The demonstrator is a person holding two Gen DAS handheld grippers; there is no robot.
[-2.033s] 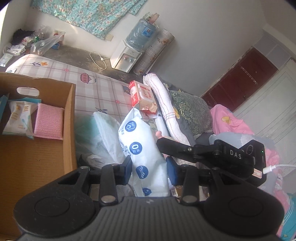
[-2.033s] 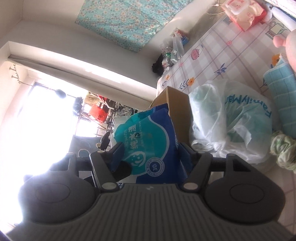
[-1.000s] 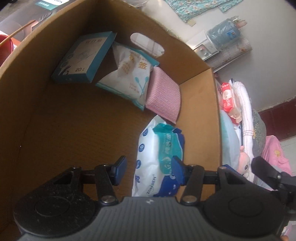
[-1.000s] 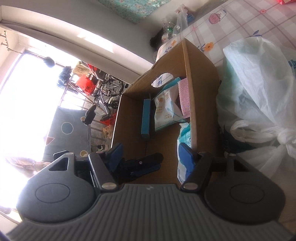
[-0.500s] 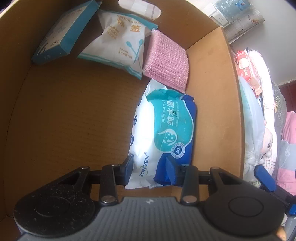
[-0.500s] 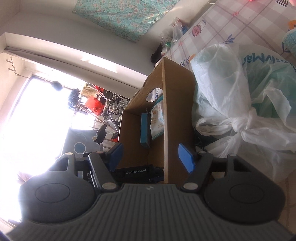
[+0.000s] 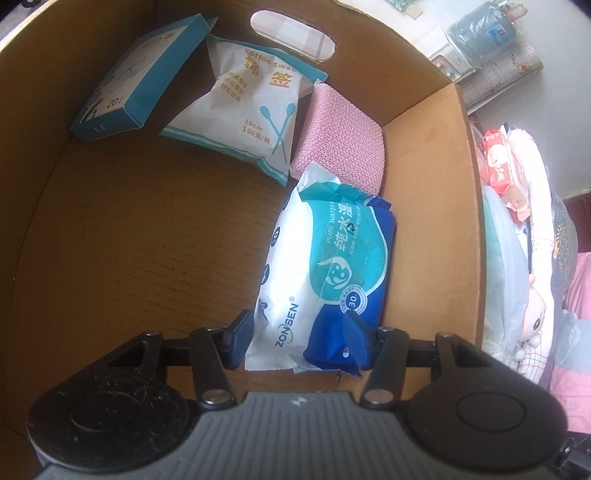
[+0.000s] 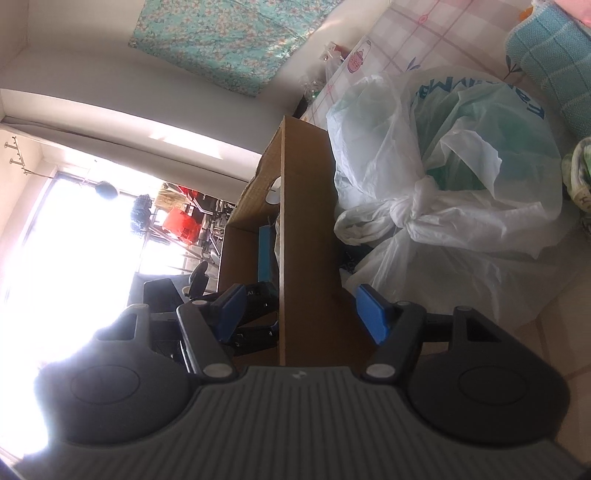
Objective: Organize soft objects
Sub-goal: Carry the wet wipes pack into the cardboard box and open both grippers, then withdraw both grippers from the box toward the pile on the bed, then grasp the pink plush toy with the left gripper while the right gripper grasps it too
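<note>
My left gripper [image 7: 301, 338] points down into the box [image 7: 110, 229], and its jaws are opening with the near end of the wipes pack [image 7: 325, 280] between them; the pads look just clear of the wrapper. The pack lies flat on the box floor against the right wall. Beyond it, touching its far end, sits a pink sponge [image 7: 341, 147]. To the left of that lies a swab bag [image 7: 251, 107], then a blue carton [image 7: 140, 74] leaning at the far left corner. The rest of the floor to my left is bare cardboard.

My right gripper [image 8: 299, 314] stands spread and holds nothing. It is outside the box [image 8: 306, 229], and the box's side wall, seen edge-on, stands straight ahead between the pads. The black frame of the other gripper shows just behind the left pad. To the right of the wall, pressed close against it, is a knotted plastic bag [image 8: 443, 177] with something green inside. Past the bag, a teal checked cloth [image 8: 554, 62] lies on the patterned sheet [image 8: 413, 33].
</note>
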